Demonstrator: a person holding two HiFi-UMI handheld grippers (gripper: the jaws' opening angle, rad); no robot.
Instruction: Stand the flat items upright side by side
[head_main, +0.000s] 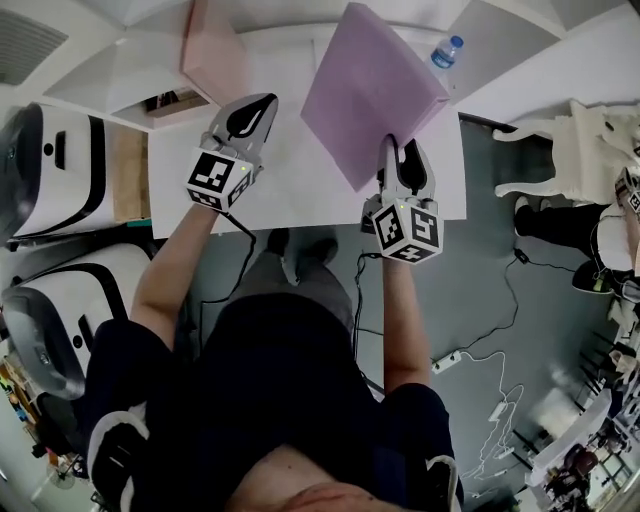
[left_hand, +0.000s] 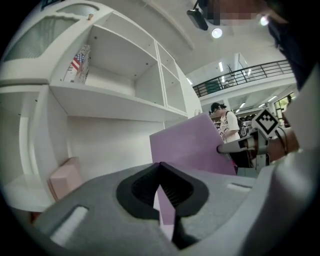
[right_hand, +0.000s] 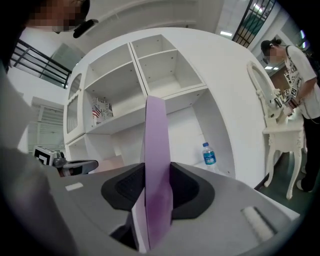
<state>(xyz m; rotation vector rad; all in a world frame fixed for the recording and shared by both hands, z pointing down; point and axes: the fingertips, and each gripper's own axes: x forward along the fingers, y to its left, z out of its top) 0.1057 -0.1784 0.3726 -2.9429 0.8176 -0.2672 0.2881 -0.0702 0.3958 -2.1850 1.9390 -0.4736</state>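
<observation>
1. The right gripper (head_main: 401, 152) had its fingers clamped on one edge of the thin purple flat board (head_main: 368, 88). The board hung tilted in the air above the white tabletop (head_main: 290, 185) and touched nothing else. With only that edge gripped, the broad board would likely pivot or slip between the fingers if it were swung quickly.
2. The left gripper (head_main: 256, 106) had its fingers pressed together with nothing between them. It hovered beside the board but apart from it, so it gave no support. If the board were set down off-balance, it could fall flat.
3. The pale pink flat block (left_hand: 65, 177) leaned near the left wall under the white shelf unit (left_hand: 107, 102). Bringing the purple board in beside it carelessly could knock it over.
4. A clear plastic water bottle with a blue label (right_hand: 209, 154) stood at the tabletop's far right. A wide swing of the board might topple it.
</observation>
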